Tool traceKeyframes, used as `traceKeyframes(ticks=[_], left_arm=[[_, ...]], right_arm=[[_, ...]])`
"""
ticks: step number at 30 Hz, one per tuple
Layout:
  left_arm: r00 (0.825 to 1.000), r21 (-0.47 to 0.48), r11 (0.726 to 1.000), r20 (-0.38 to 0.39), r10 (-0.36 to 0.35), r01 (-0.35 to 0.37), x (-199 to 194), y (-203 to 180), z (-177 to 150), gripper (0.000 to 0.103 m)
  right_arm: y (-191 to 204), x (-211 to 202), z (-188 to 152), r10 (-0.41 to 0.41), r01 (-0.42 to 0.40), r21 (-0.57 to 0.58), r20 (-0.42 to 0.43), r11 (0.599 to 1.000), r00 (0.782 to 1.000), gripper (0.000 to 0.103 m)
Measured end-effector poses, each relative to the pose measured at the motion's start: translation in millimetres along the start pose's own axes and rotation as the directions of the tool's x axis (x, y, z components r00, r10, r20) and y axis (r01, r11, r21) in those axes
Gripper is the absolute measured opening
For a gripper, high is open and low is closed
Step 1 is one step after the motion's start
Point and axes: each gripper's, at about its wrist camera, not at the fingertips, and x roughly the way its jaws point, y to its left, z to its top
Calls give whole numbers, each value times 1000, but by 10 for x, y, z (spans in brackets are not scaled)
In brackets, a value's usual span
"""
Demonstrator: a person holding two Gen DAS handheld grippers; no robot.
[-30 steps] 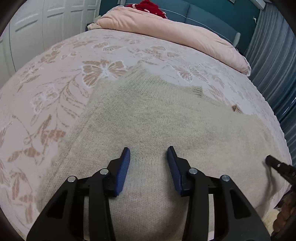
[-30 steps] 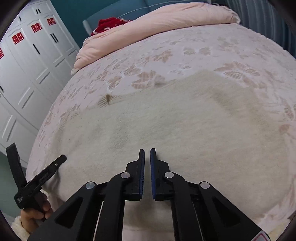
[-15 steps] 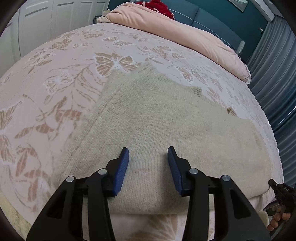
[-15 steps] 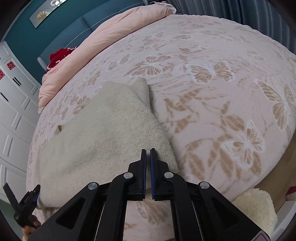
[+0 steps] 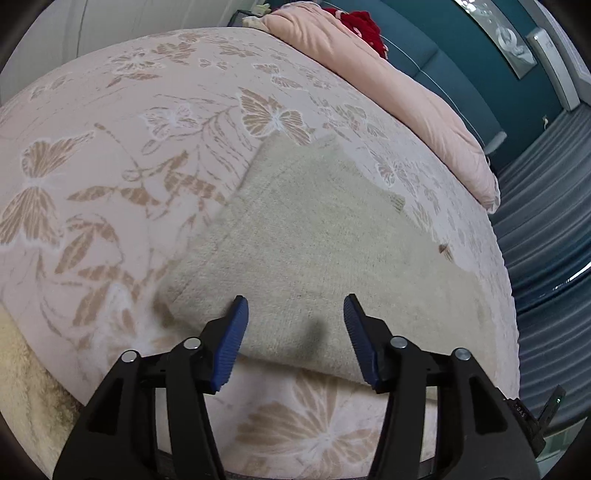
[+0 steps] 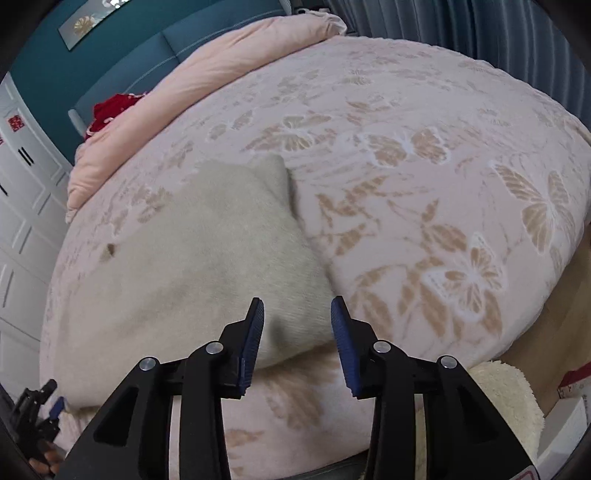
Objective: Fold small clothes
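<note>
Wide bed under a pink bedspread (image 5: 155,155) patterned with tan butterflies and leaves, filling most of both wrist views. Rolled pink duvet (image 5: 388,92) along the far head end, a red cloth (image 5: 364,22) just behind it, against a teal padded headboard (image 6: 122,62). White panelled wardrobe doors (image 6: 22,206) along one side with red paper emblems, grey-blue curtains (image 5: 546,236) along the other. Framed picture (image 6: 92,22) high on the teal wall. Cream knit garment (image 5: 314,251) spread flat on the near half of the bedspread, its near hem close to the bed's edge, a small brown tag (image 5: 443,251) at its far side. Left gripper (image 5: 295,325) above the garment's near left corner, blue pads wide apart and opening, knit between them but not pressed. Right gripper (image 6: 297,321) above the near right corner, jaws parting too, the corner lying between the pads without contact. Broad bare bedspread beyond the garment on every far side and to the right. Fluffy cream fabric (image 6: 506,398) low beside the bed at the right, wooden floor (image 6: 554,325) past it. Left gripper's black frame and a bit of the hand glimpsed at the lower left of the right wrist view.
</note>
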Motion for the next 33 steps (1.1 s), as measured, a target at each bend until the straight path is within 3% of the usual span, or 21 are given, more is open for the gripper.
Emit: traceKeyframes(ticks=[3, 5, 7, 10, 12, 13, 14, 15, 17, 19, 23, 25, 27, 28, 29, 31, 33], left_arm=[[1000, -52, 999, -12, -9, 9, -44, 122, -22, 55], [1000, -66, 998, -18, -11, 10, -58, 143, -52, 55], [1000, -67, 998, -22, -17, 15, -77, 119, -72, 57], [999, -51, 999, -29, -19, 17, -102, 75, -87, 61], [999, -60, 998, -30, -38, 36, -118, 86, -94, 62], [999, -72, 997, -33, -40, 37, -124, 118, -98, 64], [999, -92, 995, -35, -41, 38, -119, 155, -99, 66], [998, -118, 992, -38, -48, 43, -107, 205, -100, 67], [997, -182, 982, -43, -67, 58, -56, 313, -102, 72], [995, -240, 968, -52, -88, 73, 46, 392, -89, 73], [995, -327, 942, -38, -94, 77, 225, 439, -30, 79], [996, -326, 942, -24, -92, 79, 265, 382, 20, 82], [995, -318, 945, -22, -92, 81, 305, 324, 74, 81], [995, -314, 946, -24, -97, 84, 322, 291, 96, 74], [992, -310, 944, -26, -124, 110, 343, 263, 121, 54], [987, -278, 950, -46, -157, 138, 357, 160, 180, 24], [987, -190, 970, -18, -158, 152, 244, -60, 254, 19]], right_arm=[[594, -134, 84, 160, -161, -117, -19, 980, 987, 28], [1142, -100, 67, 277, -289, -214, -85, 933, 957, 17], [1671, -5, -4, 345, -371, -283, -139, 885, 928, 17], [2301, 354, -219, 345, -405, -360, -221, 840, 912, 17], [2540, 756, -540, 267, -393, -395, -337, 831, 903, 17], [2586, 961, -756, 219, -394, -401, -415, 827, 883, 17], [2573, 1036, -939, 198, -384, -411, -425, 827, 883, 17], [2549, 962, -1044, 212, -376, -445, -375, 812, 902, 17], [2564, 858, -1084, 192, -369, -491, -373, 789, 907, 16], [2507, 773, -948, 222, -389, -437, -384, 811, 896, 14], [2264, 609, -506, 264, -347, -342, -266, 873, 927, 15], [2148, 732, -373, 206, -285, -325, -257, 902, 944, 15], [2031, 1004, -394, 139, -239, -324, -304, 915, 942, 10], [1960, 1076, -418, 165, -263, -303, -314, 916, 935, 9], [1911, 1079, -426, 197, -284, -282, -299, 917, 934, 9], [1893, 1055, -422, 208, -290, -272, -294, 918, 933, 9], [1899, 1046, -425, 210, -294, -277, -295, 915, 932, 10]])
